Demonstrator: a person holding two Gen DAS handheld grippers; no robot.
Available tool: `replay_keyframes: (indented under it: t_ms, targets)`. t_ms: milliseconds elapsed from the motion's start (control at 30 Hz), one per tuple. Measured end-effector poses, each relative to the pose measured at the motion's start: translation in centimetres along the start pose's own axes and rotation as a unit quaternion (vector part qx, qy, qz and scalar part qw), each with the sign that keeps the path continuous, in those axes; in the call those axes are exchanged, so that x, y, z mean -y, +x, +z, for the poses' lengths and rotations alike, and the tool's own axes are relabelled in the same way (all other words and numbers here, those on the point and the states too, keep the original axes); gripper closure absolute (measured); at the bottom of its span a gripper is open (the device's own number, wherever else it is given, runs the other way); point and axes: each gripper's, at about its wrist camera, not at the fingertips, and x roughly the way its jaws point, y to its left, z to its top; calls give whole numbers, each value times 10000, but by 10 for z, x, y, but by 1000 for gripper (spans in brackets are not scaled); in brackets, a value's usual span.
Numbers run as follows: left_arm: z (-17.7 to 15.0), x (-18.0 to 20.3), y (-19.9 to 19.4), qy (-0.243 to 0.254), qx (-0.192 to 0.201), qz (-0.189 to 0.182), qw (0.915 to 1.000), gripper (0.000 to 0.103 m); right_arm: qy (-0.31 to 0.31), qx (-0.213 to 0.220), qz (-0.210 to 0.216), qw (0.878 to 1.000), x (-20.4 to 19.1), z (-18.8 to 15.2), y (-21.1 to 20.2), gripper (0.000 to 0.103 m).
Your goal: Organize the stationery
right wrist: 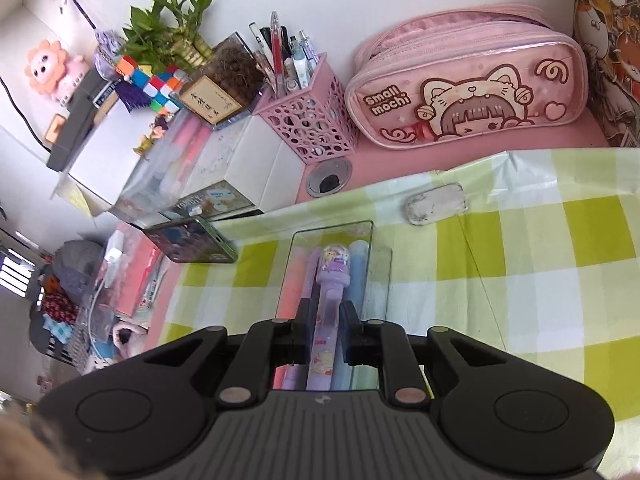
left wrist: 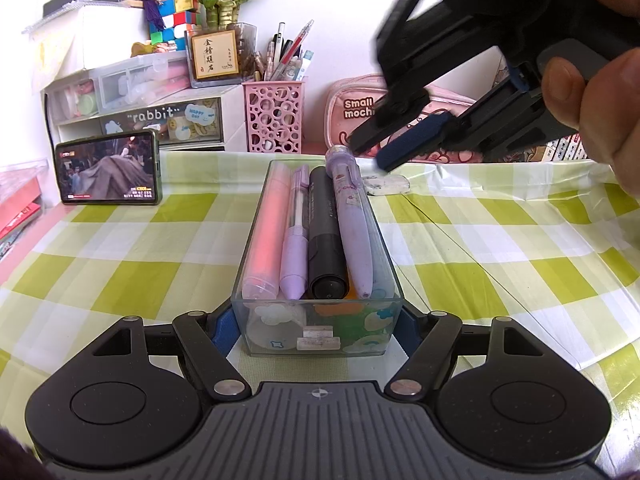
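A clear plastic box stands lengthwise on the green checked cloth, and my left gripper is shut on its near end, one pad against each side wall. Inside lie a pink highlighter, a lilac pen, a black marker and a purple cartoon pen resting on top of the others. My right gripper hovers at the box's far end. In the right wrist view its fingers straddle the purple pen with a slim gap on each side, so the right gripper is open.
A dirty white eraser lies on the cloth just beyond the box. A pink pencil case, a pink pen holder full of pens and drawer units line the back wall. A phone leans at the left.
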Motion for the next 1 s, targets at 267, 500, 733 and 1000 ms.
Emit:
replay_keyframes:
  t_ms: [267, 500, 733, 1000]
  targets:
    - [0, 0, 0, 3, 1, 3, 10000, 30, -144, 531, -848, 9949, 57, 25, 9, 82]
    - [-1, 0, 0, 9, -2, 7, 10000, 30, -1446, 579, -1063, 9821, 57, 31, 38, 73]
    - [-1, 0, 0, 7, -1, 4, 10000, 30, -2106, 336, -499, 9757, 62, 42, 57, 72]
    - [-1, 1, 0, -4, -7, -13, 10000, 30, -2312, 375, -383, 9714, 63, 41, 69, 65]
